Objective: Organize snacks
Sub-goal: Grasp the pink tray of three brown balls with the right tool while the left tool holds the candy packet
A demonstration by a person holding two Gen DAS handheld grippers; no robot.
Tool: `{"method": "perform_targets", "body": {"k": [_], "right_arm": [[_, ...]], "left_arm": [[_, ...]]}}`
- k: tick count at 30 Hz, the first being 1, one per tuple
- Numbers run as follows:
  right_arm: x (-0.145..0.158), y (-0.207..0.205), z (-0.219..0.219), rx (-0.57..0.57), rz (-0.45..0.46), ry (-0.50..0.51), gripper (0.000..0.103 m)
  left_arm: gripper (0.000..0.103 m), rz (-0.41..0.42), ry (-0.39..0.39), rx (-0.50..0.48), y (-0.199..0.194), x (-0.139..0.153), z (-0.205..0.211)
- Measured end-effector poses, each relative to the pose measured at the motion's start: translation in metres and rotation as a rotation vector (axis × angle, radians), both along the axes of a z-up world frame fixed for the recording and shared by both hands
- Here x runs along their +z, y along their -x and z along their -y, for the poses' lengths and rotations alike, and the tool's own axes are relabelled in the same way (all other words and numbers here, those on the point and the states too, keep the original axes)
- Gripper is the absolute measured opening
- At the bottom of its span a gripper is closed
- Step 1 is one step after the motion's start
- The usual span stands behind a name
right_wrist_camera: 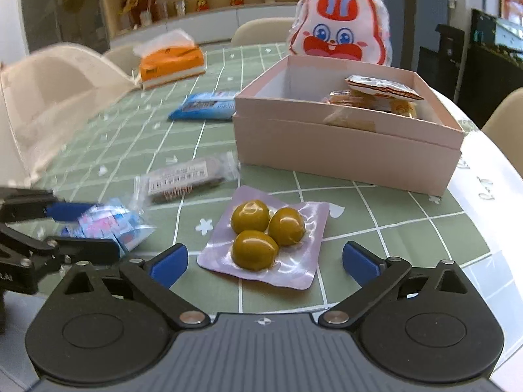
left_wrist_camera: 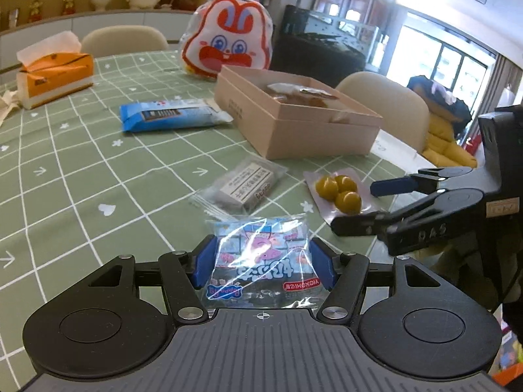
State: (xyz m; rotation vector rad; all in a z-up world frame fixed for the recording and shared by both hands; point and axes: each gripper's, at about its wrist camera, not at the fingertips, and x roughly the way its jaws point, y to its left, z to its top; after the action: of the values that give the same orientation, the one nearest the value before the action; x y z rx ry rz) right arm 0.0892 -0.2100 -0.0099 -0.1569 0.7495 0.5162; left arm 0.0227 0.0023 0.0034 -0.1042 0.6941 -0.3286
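Observation:
My left gripper point(left_wrist_camera: 261, 261) is shut on a clear blue-and-pink candy bag point(left_wrist_camera: 261, 261), its blue pads pressing both sides; the bag also shows in the right wrist view point(right_wrist_camera: 111, 225). My right gripper point(right_wrist_camera: 264, 261) is open, its jaws either side of a purple pack of three green olives point(right_wrist_camera: 261, 245), which lies flat on the table; this pack also shows in the left wrist view point(left_wrist_camera: 340, 192). A pink open box point(right_wrist_camera: 346, 143) holding a few wrapped snacks stands behind it. A grey wrapped bar point(right_wrist_camera: 186, 179) and a blue packet point(right_wrist_camera: 206, 106) lie on the green checked tablecloth.
A rabbit-face bag point(right_wrist_camera: 340, 32) stands behind the box. An orange tissue box point(right_wrist_camera: 170, 63) sits at the far side. Beige chairs point(left_wrist_camera: 385, 104) surround the table. The table's right edge point(right_wrist_camera: 490, 183) is white and close to the box.

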Motion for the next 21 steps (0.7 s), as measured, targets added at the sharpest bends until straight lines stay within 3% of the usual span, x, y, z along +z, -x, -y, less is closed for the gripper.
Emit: {"method": "perform_targets", "body": {"k": [7,13,16,19,21], "right_arm": [[0.001,0.007,-0.007,-0.043,0.02,0.028,0.102],[0.004,0.021,0.001,-0.116,0.131,0.143,0.101],[0.01,0.024,0.002,-0.115,0.153,0.144,0.084],[0.017,0.023,-0.001,-0.066,0.135,0.057,0.074],[0.019,0.016,-0.008,-0.064,0.129,0.036,0.074]], "left_arm": [[0.068,0.032,-0.027,-0.008,0.008,-0.004,0.007],[0.068,0.031,0.013,-0.002,0.01,-0.005,0.002],[0.068,0.032,0.012,-0.002,0.01,-0.005,0.002],[0.068,0.033,0.011,-0.002,0.01,-0.005,0.002],[0.068,0.036,0.012,0.0,0.011,-0.005,0.002]]}}
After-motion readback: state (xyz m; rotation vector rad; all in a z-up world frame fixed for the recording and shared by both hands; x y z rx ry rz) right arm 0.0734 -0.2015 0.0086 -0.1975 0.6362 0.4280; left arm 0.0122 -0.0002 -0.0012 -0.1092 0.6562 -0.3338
